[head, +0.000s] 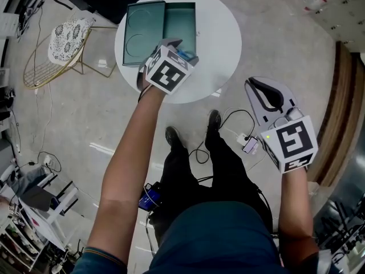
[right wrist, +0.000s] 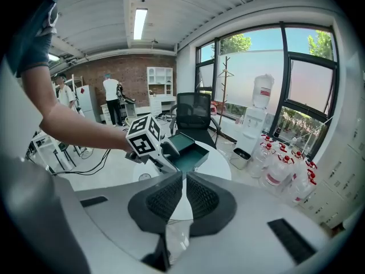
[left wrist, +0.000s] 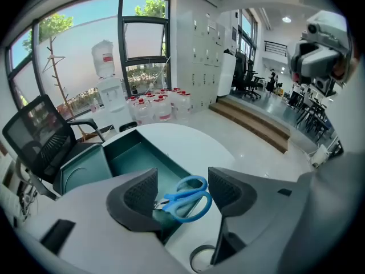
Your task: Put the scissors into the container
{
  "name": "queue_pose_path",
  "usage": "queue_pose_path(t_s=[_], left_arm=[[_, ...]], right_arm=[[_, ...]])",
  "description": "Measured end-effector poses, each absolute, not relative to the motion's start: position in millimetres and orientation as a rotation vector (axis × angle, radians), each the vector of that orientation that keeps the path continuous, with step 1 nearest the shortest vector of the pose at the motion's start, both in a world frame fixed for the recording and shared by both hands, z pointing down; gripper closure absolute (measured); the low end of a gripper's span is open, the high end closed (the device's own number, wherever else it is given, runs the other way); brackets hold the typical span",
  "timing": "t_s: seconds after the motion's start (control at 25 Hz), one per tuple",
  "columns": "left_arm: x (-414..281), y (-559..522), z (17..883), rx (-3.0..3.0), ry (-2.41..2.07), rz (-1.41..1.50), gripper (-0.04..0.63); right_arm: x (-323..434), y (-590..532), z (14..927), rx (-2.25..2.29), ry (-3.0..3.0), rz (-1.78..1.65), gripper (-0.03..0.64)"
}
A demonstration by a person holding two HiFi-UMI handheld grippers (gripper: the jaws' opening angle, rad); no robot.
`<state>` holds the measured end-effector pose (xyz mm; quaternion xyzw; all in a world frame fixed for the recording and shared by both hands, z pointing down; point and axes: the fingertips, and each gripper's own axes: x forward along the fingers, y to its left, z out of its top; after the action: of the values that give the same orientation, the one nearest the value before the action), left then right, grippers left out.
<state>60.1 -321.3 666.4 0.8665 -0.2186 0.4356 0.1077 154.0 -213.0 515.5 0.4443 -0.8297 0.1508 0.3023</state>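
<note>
An open teal container [head: 178, 23] lies on a round white table [head: 222, 44], its lid [head: 140, 34] folded out to the left. My left gripper [head: 180, 53] hangs over the container's near right corner. In the left gripper view its jaws stand wide apart around the blue-handled scissors [left wrist: 186, 197], which lie at the container's [left wrist: 137, 156] near edge; neither pad presses on them. A bit of the blue scissors [head: 183, 54] also shows in the head view. My right gripper [head: 263, 91] is held off the table to the right, over the floor, shut with nothing between its pads [right wrist: 171, 196].
A gold wire chair with a lace cushion [head: 64, 41] stands left of the table. Cables and a power strip [head: 246, 142] lie on the floor by the person's feet. Beyond the table are a black office chair [left wrist: 40, 137], water bottles [left wrist: 159, 104] and a wooden step [left wrist: 254, 124].
</note>
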Motion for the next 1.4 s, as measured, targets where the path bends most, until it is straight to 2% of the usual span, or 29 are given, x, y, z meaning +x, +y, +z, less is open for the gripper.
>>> queue_pose_path(t_s=[0.2,0.76,1.12,1.4], left_arm=[[49.2,-335.1,670.9,2.554,-0.714,1.270,0.332],[32.3,-349.6,621.3,2.622,-0.779,1.228,0.379],[-14.5,-358.4,530.9,2.724,-0.948,1.120,0.535],[-58.3,-350.7,448.1,2.772,-1.058,0.979,0.572]], right_arm=[[156.0,-217.2,525.1,1.175,-2.178,0.427,0.578],[149.0,-236.5,500.6,1.193,-2.189,0.399,0.578],[121.2,-252.5,465.4,1.193,-2.226,0.353,0.578],[102.9,-264.9,427.5,1.226,-2.261,0.344,0.578]])
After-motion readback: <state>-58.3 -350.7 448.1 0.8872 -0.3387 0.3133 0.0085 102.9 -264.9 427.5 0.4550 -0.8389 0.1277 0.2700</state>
